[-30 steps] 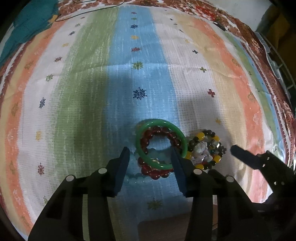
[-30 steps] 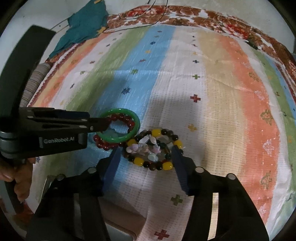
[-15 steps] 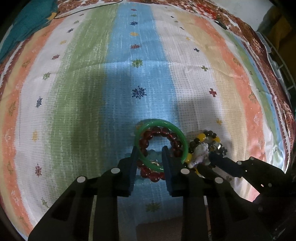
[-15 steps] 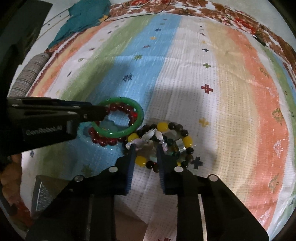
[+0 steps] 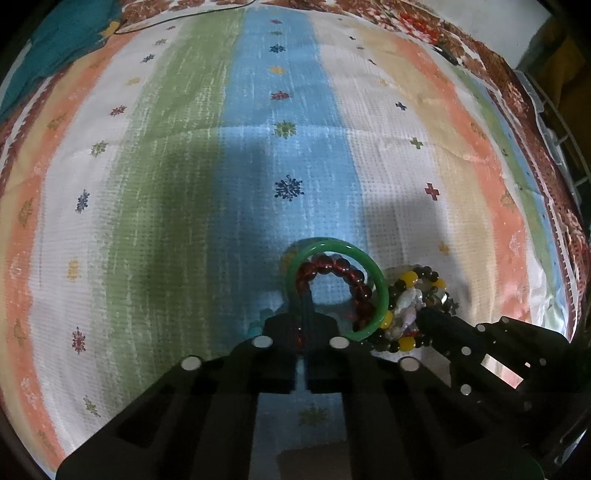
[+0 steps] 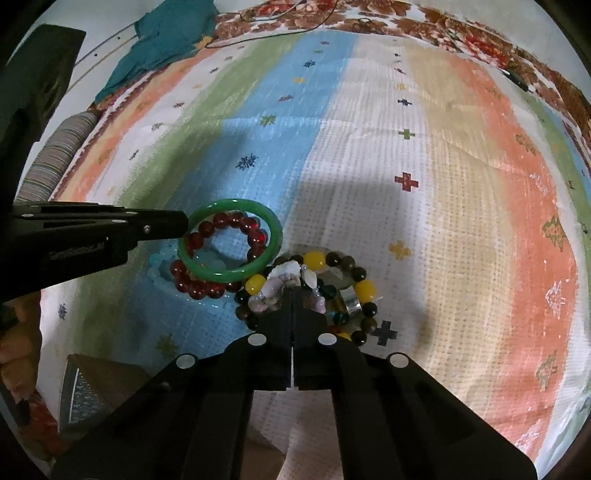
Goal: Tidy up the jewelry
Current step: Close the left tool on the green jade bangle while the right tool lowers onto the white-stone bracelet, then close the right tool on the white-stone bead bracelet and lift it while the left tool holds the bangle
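On the striped cloth (image 5: 288, 110) lies a green bangle (image 5: 373, 273) over a dark red bead bracelet (image 5: 332, 264). My left gripper (image 5: 303, 306) is shut on the bangle's near left rim, with red beads showing in the slit between its fingers. In the right wrist view the left gripper (image 6: 183, 225) meets the green bangle (image 6: 269, 229), which tilts up on that side. Beside it, a yellow and dark bead bracelet (image 6: 365, 290) rings a pale stone chip bracelet (image 6: 286, 273). My right gripper (image 6: 292, 299) is shut on the pale chips. A light blue bead bracelet (image 6: 159, 262) lies underneath.
A teal cloth (image 6: 162, 48) and a thin cable (image 6: 295, 26) lie at the far edge. A striped cushion (image 6: 55, 155) sits at the left. A brown box (image 6: 92, 391) is near the front edge, beside a person's hand (image 6: 14, 350). A wire rack (image 5: 565, 129) stands to the right.
Both grippers' jaws went from wide apart to closed. The left closed on the bangle's rim and red beads, and the right closed on the pale stone cluster. The bangle now tilts.
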`<state>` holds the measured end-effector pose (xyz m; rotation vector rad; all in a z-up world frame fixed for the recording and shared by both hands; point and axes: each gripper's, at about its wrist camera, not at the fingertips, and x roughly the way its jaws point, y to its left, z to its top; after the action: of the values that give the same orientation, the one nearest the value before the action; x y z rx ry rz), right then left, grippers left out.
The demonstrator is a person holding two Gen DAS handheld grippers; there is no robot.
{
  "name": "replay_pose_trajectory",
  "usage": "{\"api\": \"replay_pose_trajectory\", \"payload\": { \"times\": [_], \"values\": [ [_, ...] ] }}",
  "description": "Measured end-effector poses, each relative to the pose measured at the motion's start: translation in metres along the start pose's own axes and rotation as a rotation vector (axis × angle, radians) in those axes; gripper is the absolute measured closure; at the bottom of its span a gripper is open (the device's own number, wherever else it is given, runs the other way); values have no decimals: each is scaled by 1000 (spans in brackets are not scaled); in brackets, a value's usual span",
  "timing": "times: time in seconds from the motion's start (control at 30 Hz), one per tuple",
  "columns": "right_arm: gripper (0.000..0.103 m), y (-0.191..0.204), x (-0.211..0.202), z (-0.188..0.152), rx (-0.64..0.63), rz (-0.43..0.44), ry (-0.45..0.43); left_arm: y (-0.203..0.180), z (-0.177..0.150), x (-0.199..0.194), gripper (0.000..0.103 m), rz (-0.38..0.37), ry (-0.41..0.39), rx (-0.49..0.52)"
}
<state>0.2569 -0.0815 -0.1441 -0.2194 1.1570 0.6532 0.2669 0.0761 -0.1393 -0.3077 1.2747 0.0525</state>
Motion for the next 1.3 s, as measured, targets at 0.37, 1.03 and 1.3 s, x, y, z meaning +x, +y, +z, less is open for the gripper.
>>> {"api": "replay_pose_trajectory", "payload": {
  "times": [0.37,1.03,1.3],
  "values": [
    [101,6,-9,3,-20,-37,-17,0,0,-4,82,23,-5,4],
    [64,9,10,8,-21,-22,-12,-6,6,20,84,38,39,19],
    [85,0,13,8,5,2,0,0,6,18,93,47,24,13]
  ]
}}
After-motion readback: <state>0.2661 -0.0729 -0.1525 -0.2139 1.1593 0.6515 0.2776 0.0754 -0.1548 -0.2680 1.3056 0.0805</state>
